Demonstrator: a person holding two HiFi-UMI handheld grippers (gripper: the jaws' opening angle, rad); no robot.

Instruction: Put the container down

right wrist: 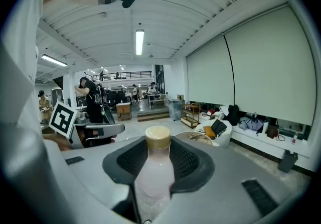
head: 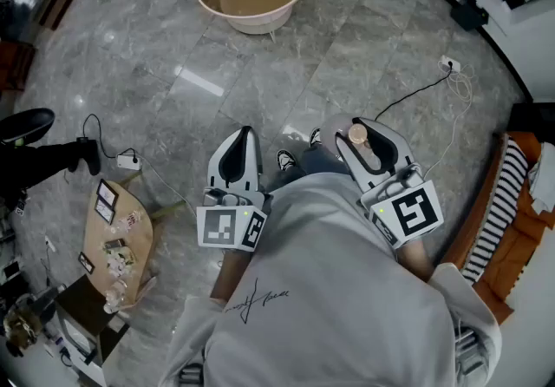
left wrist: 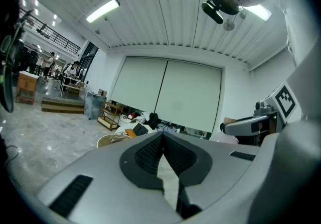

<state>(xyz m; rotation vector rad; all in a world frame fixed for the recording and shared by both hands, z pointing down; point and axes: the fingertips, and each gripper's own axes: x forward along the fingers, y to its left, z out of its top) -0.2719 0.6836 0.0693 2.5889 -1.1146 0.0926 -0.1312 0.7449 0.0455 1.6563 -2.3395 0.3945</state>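
Floor (head: 260, 90) of grey marble fills the head view, and only that view lets us look down on it, on our pale shirt (head: 329, 290), and on the low wooden bench (head: 94, 238) with small cards at the left. The round cream basin (head: 260, 26) lies well ahead of us. Both gripper views show it only as a rim past the fingers.

Those two views give us what the head view does not: a long hall with strip lights, wide pale blinds and people far back. Each also catches the other gripper's marker cube at its edge.

Our left gripper (head: 245, 132) is held out above the floor. In its own view its fingers (left wrist: 145, 155) are clenched tip to tip with nothing in them.

Our right gripper (head: 354, 127), just beside it, is grasping the container (right wrist: 154, 168). Its ribbed fingers (right wrist: 186, 160) press on both sides. The container is a small clear bottle of pale pink liquid, upright between the fingers in the air, well short of the basin. A tan cap (right wrist: 157, 137) tops it.
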